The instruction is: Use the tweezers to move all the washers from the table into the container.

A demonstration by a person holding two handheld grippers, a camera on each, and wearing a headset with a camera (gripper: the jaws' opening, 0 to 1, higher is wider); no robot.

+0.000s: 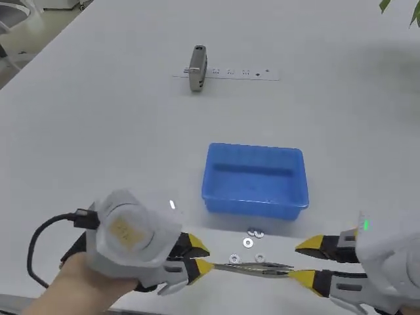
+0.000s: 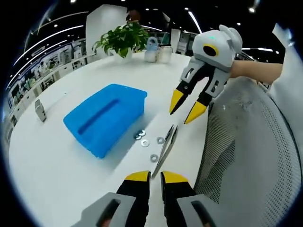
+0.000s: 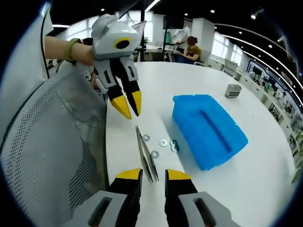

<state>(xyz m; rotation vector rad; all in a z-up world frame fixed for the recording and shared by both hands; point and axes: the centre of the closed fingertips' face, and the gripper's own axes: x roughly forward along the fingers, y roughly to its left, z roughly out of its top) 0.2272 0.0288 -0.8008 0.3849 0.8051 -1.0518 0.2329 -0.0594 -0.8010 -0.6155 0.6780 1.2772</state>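
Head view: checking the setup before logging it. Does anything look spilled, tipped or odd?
Nothing stands out. The blue container sits flat on the table, the washers lie loose beside it, and the tweezers lie flat between the left gripper and the right gripper, both open.

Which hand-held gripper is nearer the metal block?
Left. In the head view the left hand-held gripper lies almost straight toward the person from the metal block. The right hand-held gripper is just as near the person but off to the right.
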